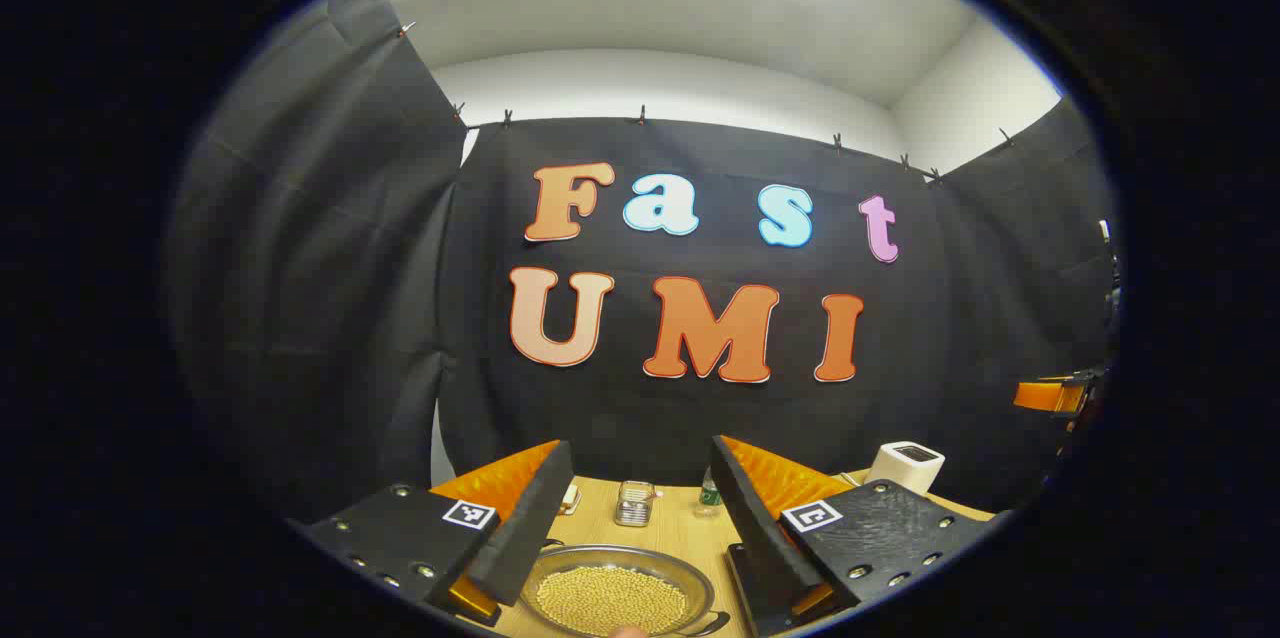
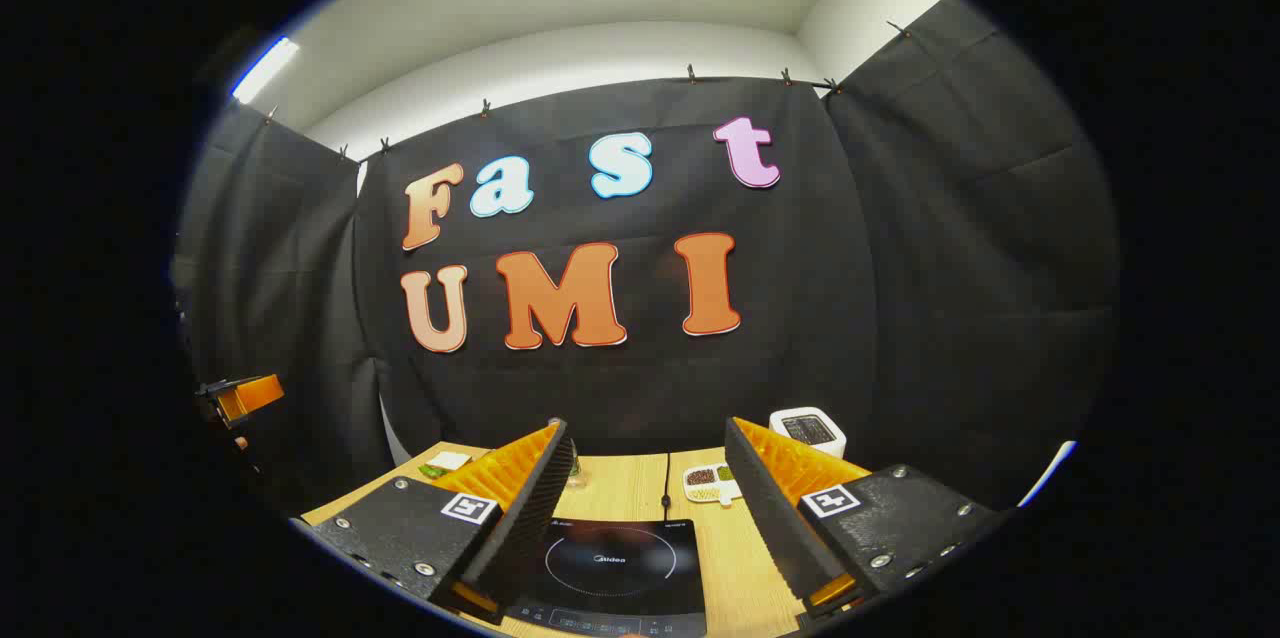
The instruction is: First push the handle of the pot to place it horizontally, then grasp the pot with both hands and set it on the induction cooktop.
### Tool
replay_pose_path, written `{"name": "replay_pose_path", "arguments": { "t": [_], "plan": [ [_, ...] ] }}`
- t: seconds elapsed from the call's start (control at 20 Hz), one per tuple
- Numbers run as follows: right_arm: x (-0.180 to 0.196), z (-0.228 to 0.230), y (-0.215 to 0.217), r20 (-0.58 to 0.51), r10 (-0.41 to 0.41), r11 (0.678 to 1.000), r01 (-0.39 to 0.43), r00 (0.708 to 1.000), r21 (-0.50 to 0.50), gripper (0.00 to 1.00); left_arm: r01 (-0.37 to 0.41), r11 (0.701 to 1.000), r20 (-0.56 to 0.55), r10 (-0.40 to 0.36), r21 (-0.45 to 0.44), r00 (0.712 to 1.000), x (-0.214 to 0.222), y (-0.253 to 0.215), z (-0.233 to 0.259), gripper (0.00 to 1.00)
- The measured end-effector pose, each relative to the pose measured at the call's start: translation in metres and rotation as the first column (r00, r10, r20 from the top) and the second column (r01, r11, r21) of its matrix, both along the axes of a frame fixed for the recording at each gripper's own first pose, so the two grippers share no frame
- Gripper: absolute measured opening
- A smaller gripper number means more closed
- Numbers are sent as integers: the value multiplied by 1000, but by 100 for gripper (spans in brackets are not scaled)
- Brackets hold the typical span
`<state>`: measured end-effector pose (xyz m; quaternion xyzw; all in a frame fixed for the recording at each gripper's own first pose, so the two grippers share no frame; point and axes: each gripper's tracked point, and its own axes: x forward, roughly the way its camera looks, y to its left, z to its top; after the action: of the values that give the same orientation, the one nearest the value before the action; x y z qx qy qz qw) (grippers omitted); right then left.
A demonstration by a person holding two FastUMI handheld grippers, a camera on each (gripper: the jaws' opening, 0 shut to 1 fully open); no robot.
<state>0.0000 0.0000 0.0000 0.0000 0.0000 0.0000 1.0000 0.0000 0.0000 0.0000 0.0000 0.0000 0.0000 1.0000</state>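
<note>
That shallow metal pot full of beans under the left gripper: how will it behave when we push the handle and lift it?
The pot is wide and shallow, so it likely slides or pivots rather than tips. The yellowish beans fill it nearly to the rim, so tilting could spill them. The metal looks smooth, possibly slippery for the left gripper.

Pot (image 1: 622, 596) at near edge of counter (image 1: 680, 538); jar (image 1: 634, 503) behind it, box (image 1: 905, 466) far right. Induction cooktop (image 2: 615, 563) near on counter; divided dish (image 2: 712, 483) behind it, right.

There is one pot (image 1: 620, 593) of small yellow beans between the left claw's (image 1: 630, 528) fingers. One cooktop (image 2: 615, 563) sits between the right claw's (image 2: 650, 508) fingers. Past them stand one glass jar (image 1: 635, 502), one white box (image 2: 808, 430) and one snack tray (image 2: 712, 483).
</note>
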Motion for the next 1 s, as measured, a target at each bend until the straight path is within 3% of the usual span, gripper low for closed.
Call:
{"name": "replay_pose_path", "arguments": {
  "t": [0.35, 0.4, 0.45, 0.7, 0.75, 1.0],
  "plan": [
    [-3, 1, -1, 5, 4, 1000, -4, 1000, -4, 95, -2, 1000, 2, 2, 17, 1000, 0, -8, 3, 88],
    [-2, 1, -1, 5, 4, 1000, -4, 1000, -2, 100, -4, 1000, 3, 4, 23, 1000, 0, -8, 3, 88],
    [-1, 1, -2, 4, 2, 1000, -2, 1000, -1, 95, -5, 1000, 3, 5, 28, 1000, 0, -8, 4, 88],
    [-1, -1, -4, -1, 0, 1000, 0, 1000, 0, 100, 1, 1000, -4, -1, 23, 1000, 1, -13, 2, 88],
    [0, -2, -4, -3, 1, 1000, -1, 1000, -1, 95, 4, 1000, -7, -4, 21, 1000, 2, -13, 1, 88],
    [1, -6, -4, -13, 6, 1000, -6, 1000, -2, 95, 13, 1000, -12, -13, 27, 1000, 4, -15, 0, 88]
  ]
}}
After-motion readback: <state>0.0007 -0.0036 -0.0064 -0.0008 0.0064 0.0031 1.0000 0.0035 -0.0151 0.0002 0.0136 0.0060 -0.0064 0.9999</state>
